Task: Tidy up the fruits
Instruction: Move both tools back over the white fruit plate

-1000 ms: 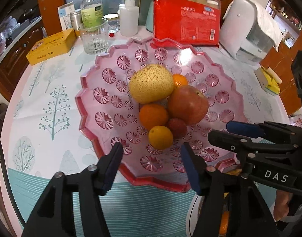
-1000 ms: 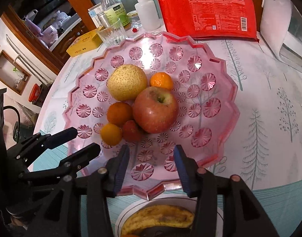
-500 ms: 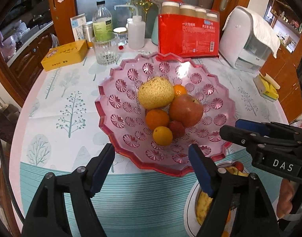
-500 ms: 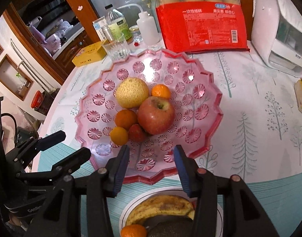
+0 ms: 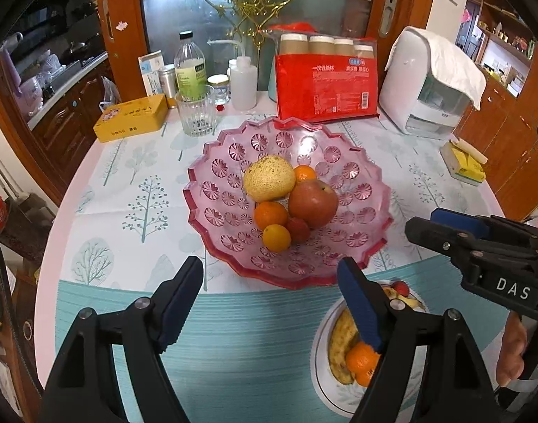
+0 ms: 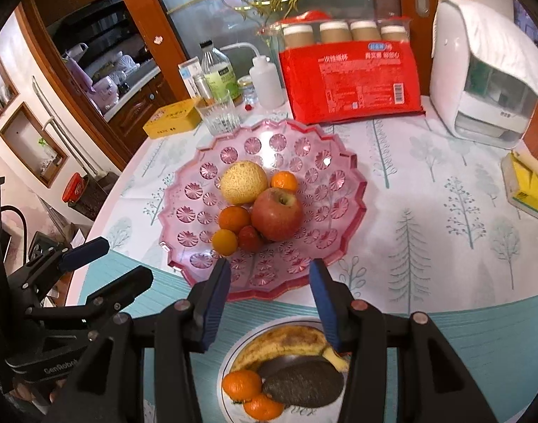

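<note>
A pink glass fruit tray (image 5: 360,190) (image 6: 335,176) holds a yellow pear (image 5: 269,182) (image 6: 243,182), a red apple (image 5: 313,203) (image 6: 277,214), several oranges (image 5: 270,214) (image 6: 234,219) and a small red fruit (image 5: 298,229). A white plate (image 6: 233,356) (image 5: 321,345) at the near edge holds a banana (image 6: 286,342), an avocado (image 6: 302,384) and two tangerines (image 6: 241,384). My left gripper (image 5: 270,299) is open and empty, short of the tray. My right gripper (image 6: 269,303) is open and empty above the plate; it also shows in the left wrist view (image 5: 452,225).
At the back stand a red pack of paper cups (image 5: 325,84), a glass (image 5: 196,114), bottles (image 5: 189,67), a yellow tin (image 5: 131,116) and a white appliance (image 5: 431,84). A yellow box (image 5: 462,164) lies at the right edge.
Both grippers have pulled back and up from the pink tray. The white plate with banana, avocado and tangerines has come into fuller view. Both stay open and empty.
</note>
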The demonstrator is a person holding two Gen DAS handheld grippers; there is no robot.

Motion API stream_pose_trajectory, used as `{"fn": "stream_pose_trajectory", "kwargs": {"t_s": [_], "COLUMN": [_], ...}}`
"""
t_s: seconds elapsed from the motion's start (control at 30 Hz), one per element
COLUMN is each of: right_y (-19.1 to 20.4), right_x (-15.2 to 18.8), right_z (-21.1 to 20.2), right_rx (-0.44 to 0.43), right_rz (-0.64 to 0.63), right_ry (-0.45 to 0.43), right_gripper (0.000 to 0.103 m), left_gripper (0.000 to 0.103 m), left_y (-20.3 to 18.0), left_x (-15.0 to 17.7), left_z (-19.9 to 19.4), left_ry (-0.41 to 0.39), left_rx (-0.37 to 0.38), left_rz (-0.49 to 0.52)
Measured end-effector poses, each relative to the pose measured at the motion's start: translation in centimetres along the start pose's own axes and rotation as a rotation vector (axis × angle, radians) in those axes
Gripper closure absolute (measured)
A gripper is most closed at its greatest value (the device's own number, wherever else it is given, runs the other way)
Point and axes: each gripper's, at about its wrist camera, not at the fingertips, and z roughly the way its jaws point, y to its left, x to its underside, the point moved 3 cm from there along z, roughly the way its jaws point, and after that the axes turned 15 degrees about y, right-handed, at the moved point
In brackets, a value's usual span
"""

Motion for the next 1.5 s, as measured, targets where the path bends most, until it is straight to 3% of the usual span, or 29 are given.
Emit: {"fn": "stream_pose_trajectory", "kwargs": {"t_s": [0.4, 0.77, 0.97, 1.27, 1.5], "right_y": [-1.6, -3.8, -4.9, -6.5, -6.7], "right_x": [4.0, 8.3, 10.8, 14.4, 15.6], "right_z": [-5.6, -7.3, -6.0, -2.2, -0.1], "right_rx": [0.025, 0.040, 0.050, 0.058, 0.054], "right_rz": [-0.002, -0.003, -0.006, 0.013, 0.016], "right_ry": [-0.076, -0.081, -0.047, 0.032, 0.065], "right_gripper": [0.056, 0.056, 0.056, 0.056, 0.056], "left_gripper": [0.022, 0.022, 0.022, 0.022, 0.022], "left_y": [-2.4, -5.6, -7.0, -9.2, -9.7], "left_x": [3.3, 7.1, 9.9, 15.4, 18.3], "left_z": [-4.7, -5.4, -3.8, 2.0, 6.2], "left_ry": [-0.060, -0.060, -0.016, 0.096, 0.116], "left_rx": [-0.003, -0.009, -0.012, -0.015, 0.030], "left_rz": [-0.021, -0.026, -0.035, -0.039, -0.117]}}
